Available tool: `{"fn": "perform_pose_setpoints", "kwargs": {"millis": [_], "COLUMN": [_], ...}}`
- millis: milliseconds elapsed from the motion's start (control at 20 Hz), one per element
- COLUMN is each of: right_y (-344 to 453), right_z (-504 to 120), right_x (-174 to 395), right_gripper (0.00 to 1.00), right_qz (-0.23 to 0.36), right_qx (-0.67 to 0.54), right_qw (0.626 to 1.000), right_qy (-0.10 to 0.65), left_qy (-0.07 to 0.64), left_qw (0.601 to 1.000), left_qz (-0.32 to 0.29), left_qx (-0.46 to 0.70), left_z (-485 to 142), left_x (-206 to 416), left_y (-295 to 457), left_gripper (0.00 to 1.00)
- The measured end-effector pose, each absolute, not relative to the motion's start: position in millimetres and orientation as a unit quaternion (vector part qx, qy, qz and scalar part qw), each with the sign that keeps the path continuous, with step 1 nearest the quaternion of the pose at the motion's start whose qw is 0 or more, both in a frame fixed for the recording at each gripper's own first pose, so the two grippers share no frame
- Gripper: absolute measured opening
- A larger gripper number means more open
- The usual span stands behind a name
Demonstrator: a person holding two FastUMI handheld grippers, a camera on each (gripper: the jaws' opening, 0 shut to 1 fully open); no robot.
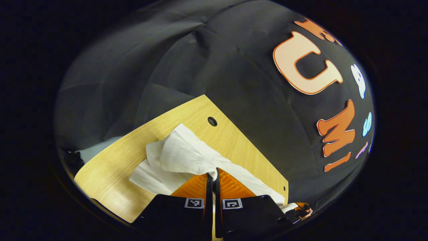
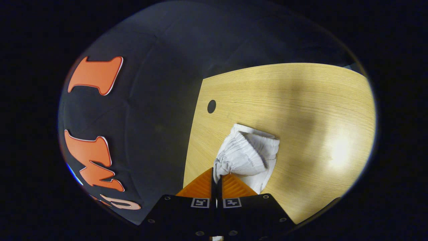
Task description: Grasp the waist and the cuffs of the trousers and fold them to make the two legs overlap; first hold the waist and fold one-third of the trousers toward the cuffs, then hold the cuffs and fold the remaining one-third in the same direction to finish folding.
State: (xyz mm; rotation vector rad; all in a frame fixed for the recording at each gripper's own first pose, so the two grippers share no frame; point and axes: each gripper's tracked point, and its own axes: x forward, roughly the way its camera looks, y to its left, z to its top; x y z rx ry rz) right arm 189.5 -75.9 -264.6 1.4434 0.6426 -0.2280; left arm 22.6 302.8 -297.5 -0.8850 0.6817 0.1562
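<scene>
Light wood-grain table (image 2: pixel 267 87) with a round hole (image 2: pixel 211 106) near its far edge. Black creased cloth wall (image 1: pixel 207 60) behind. Bright glare patch (image 2: pixel 339 150) on the right of the tabletop, probably an overhead lamp; soft shadow band (image 2: pixel 301 110) beside it.

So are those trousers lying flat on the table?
No, the trousers hang bunched from the right gripper, lifted above the table.
</scene>
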Motion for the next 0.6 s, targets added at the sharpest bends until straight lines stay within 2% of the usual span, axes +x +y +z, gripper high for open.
{"fn": "perform_pose_setpoints", "kwargs": {"millis": [400,600], "right_y": [-63,-49], "right_z": [-294,-305], "right_x": [279,316], "right_gripper": [0.01,0.01], "right_qz": [-0.102,-0.1], "right_qx": [0.621,0.614], "right_qw": [0.698,0.692], "right_qy": [0.341,0.367], "left_qy": [0.381,0.42], "left_qw": [0.842,0.835], "left_qz": [0.075,0.101], "left_qx": [-0.375,-0.341], "left_z": [-331,-355], "left_x": [77,93], "left_y": [310,314], "left_gripper": [0.06,0.08]}}
